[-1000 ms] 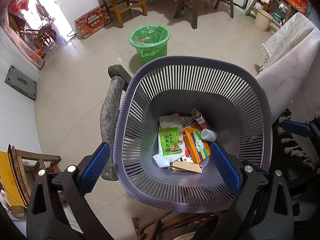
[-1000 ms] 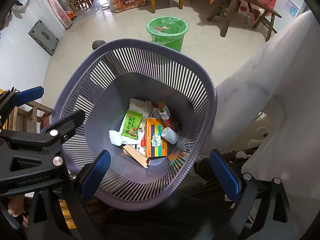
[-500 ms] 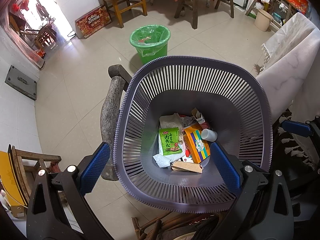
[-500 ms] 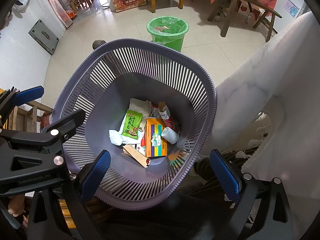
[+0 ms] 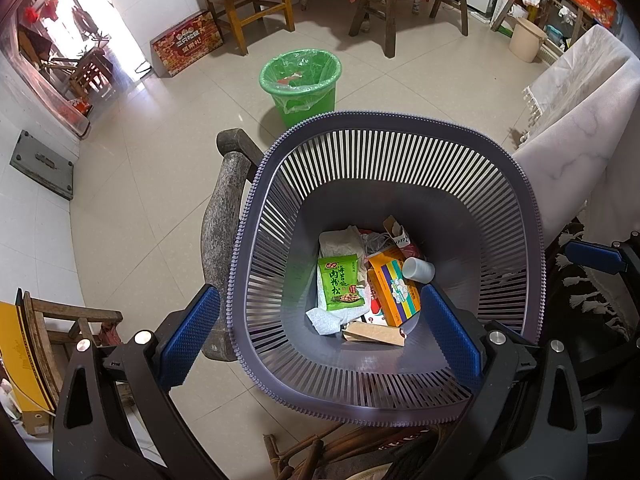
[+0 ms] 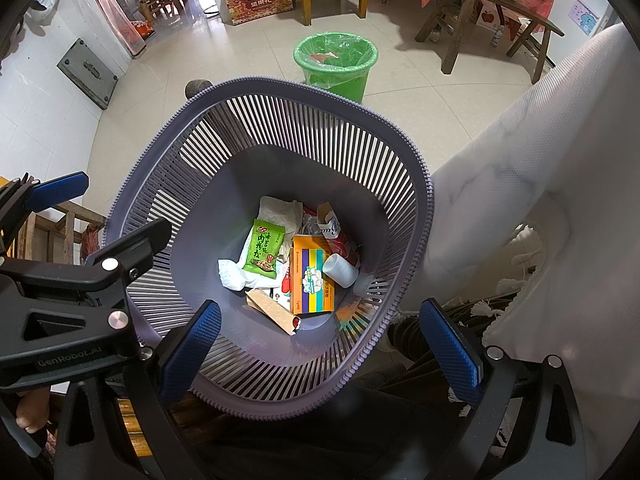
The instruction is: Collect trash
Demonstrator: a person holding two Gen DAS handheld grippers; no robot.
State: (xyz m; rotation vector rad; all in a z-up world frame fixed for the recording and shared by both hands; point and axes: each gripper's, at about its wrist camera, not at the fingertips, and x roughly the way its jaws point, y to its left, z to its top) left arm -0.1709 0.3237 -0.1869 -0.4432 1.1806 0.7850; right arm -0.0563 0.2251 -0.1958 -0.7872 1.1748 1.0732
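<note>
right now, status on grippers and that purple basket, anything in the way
Left gripper open, straddling purple basket rim. Right gripper open, empty. Basket holds green snack packet, orange box, white cup. Nothing blocking.

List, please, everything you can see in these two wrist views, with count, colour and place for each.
slatted basket: one, purple-grey, directly under both grippers
snack packet: one, green, on the basket floor, left side
carton: one, orange with coloured stripes, beside the packet
paper cup: one, white, lying on its side against the carton
tissue: crumpled, white, under the packet
cardboard scrap: one, brown, nearest edge of the basket floor
lined bin: one, green, on the tiled floor beyond the basket
gift box: one, red, against the far wall
wooden stool: one, holding a white box
left gripper: open, blue pads straddling the basket wall
right gripper: open, blue pads, above the basket's near rim
</note>
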